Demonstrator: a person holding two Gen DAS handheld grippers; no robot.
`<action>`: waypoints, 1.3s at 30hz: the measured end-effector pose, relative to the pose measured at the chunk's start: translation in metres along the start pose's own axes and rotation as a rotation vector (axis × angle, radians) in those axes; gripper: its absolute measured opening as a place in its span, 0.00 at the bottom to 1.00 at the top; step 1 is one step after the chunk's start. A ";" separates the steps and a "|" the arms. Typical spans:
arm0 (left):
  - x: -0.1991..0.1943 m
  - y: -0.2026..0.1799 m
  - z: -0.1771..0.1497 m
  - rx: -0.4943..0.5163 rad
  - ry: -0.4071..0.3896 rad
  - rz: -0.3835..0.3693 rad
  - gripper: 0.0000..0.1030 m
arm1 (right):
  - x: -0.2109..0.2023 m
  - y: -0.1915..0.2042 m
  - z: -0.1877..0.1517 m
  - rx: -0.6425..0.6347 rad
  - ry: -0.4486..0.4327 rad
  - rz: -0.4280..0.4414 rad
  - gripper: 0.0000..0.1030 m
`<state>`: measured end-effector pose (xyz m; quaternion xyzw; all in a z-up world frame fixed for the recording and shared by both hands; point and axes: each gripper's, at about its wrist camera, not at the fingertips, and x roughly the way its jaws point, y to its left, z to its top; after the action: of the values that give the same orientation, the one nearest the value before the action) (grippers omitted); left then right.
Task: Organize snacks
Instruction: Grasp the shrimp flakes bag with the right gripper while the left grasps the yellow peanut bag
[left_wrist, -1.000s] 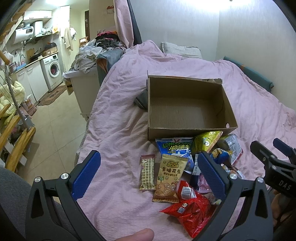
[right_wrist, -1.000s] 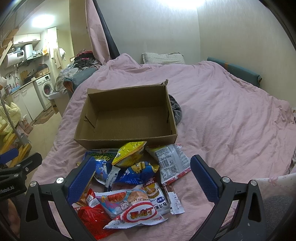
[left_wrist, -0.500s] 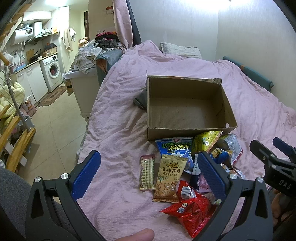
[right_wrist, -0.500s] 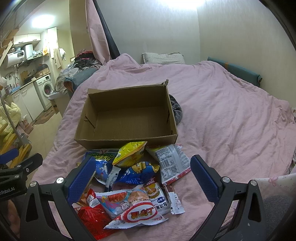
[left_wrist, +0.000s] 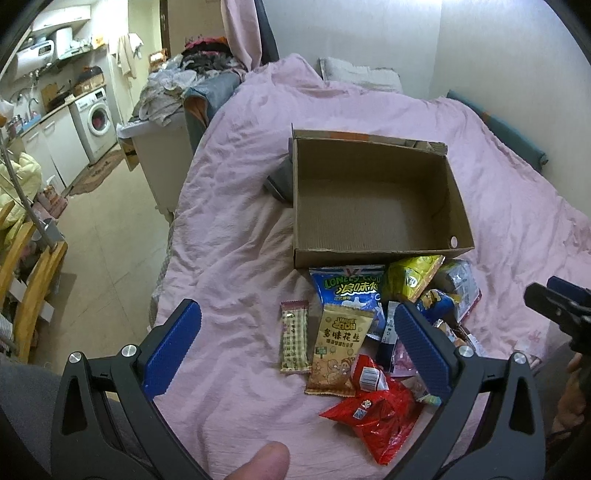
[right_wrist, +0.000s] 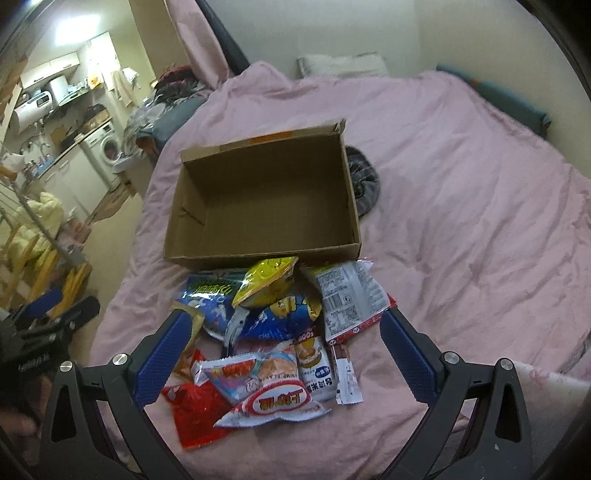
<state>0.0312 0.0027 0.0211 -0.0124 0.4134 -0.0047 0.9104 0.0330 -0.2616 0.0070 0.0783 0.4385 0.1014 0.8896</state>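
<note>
beside snack pile (right_wrist: 273, 328), empty cardboard box (left_wrist: 373, 199)

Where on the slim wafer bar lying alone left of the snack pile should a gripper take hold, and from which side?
Grip the wafer bar across its narrow middle, coming straight down from above. It lies flat on the pink bedcover, long sides exposed, with a gap to the peanut packet; the open left gripper probably spans it easily.

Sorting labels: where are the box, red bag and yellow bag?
box (left_wrist: 373, 206), left wrist view, inner floor.
red bag (left_wrist: 380, 417), left wrist view, crinkled middle.
yellow bag (right_wrist: 264, 282), right wrist view, top face.
</note>
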 end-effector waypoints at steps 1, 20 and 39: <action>0.002 0.003 0.005 0.002 0.008 0.006 1.00 | 0.001 -0.003 0.004 0.005 0.015 -0.004 1.00; 0.074 0.033 0.006 -0.097 0.316 -0.021 1.00 | 0.130 0.021 -0.047 -0.026 0.601 0.096 0.95; 0.124 0.011 -0.004 -0.081 0.509 -0.118 0.86 | 0.060 0.014 -0.010 -0.026 0.269 0.235 0.69</action>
<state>0.1098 0.0115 -0.0756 -0.0711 0.6276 -0.0442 0.7740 0.0594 -0.2331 -0.0415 0.1031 0.5399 0.2197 0.8060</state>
